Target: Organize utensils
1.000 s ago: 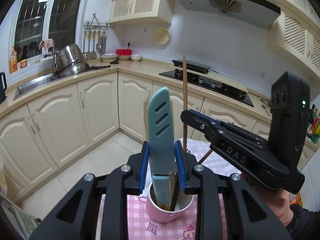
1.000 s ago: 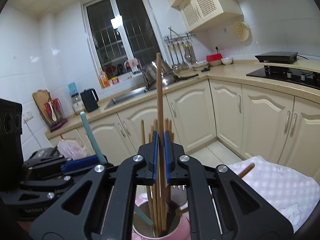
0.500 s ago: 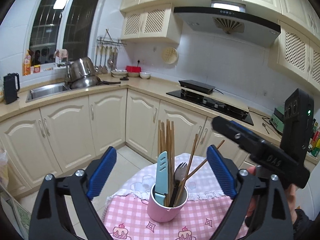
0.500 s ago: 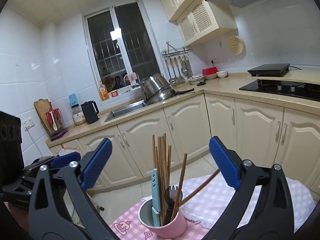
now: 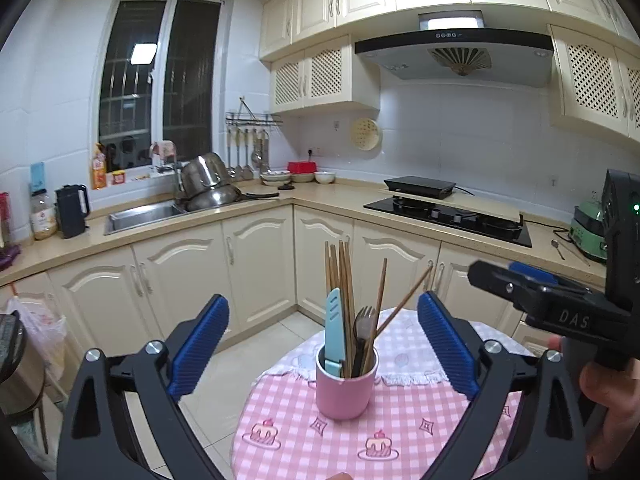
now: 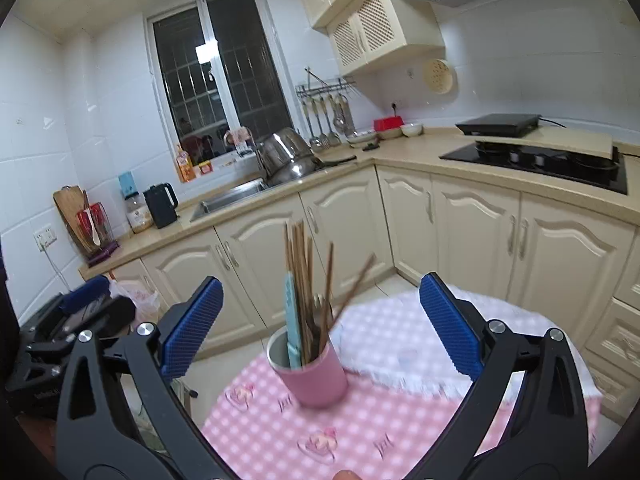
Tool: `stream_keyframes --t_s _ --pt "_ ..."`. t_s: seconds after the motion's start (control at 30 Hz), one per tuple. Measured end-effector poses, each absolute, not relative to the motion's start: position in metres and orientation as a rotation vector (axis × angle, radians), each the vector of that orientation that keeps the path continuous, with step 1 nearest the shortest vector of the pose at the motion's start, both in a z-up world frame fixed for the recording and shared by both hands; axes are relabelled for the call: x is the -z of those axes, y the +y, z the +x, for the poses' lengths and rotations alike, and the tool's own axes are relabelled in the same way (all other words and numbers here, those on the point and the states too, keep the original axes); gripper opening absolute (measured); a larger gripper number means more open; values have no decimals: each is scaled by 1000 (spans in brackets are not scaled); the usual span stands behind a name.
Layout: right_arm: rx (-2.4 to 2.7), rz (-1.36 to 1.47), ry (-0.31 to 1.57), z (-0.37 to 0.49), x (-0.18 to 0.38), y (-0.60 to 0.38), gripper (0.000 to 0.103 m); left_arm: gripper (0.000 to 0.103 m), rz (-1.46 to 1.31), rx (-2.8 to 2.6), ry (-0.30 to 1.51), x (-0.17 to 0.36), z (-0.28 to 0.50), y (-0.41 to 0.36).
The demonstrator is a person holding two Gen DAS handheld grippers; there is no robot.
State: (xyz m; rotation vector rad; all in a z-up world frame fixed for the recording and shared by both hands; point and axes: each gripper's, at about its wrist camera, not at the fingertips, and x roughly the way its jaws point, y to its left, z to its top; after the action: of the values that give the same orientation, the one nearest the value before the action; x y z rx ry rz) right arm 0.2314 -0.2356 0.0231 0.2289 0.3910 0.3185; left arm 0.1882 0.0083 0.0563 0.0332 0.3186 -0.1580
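A pink cup (image 5: pixel 346 386) stands on a small round table with a pink checked cloth (image 5: pixel 384 436). It holds a teal knife (image 5: pixel 334 330), a dark fork (image 5: pixel 363 322) and several wooden chopsticks (image 5: pixel 340 276), two of them leaning right. My left gripper (image 5: pixel 323 348) is wide open and empty, pulled back from the cup. My right gripper (image 6: pixel 320 328) is wide open and empty too, with the cup (image 6: pixel 312 374) between and beyond its fingers. The right gripper's body shows at the right of the left wrist view (image 5: pixel 560 312).
Cream cabinets (image 5: pixel 256 264) and a beige counter run behind the table, with a sink (image 5: pixel 140 214), pots (image 5: pixel 208 188), a kettle (image 5: pixel 72 210) and a black hob (image 5: pixel 448 216). Tiled floor lies between the table and the cabinets.
A second ago my left gripper was shut on the teal knife and my right on a chopstick, both over the cup. Both opened, left them in the cup, and have drawn back.
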Motion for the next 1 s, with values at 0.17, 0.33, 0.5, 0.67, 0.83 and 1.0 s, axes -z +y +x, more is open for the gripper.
stream_keyframes --t_s 0.17,0.33,0.5,0.67,0.83,1.0 --pt "-275 202 429 199 -10 -241 97 93 45 120 300 -53 151 -1" --pt "-234 185 436 164 0 -243 97 94 47 108 295 -51 118 -8" --pt "-201 160 423 126 0 -240 97 94 36 102 273 -50 83 -11" --pt "-172 101 387 92 -7 -232 97 94 45 81 232 -52 44 -11" --pt "-150 88 346 62 -9 -225 97 94 23 76 206 -54 22 -8" --pt "-154 78 328 49 -10 -215 97 94 -5 81 214 -51 11 -4"
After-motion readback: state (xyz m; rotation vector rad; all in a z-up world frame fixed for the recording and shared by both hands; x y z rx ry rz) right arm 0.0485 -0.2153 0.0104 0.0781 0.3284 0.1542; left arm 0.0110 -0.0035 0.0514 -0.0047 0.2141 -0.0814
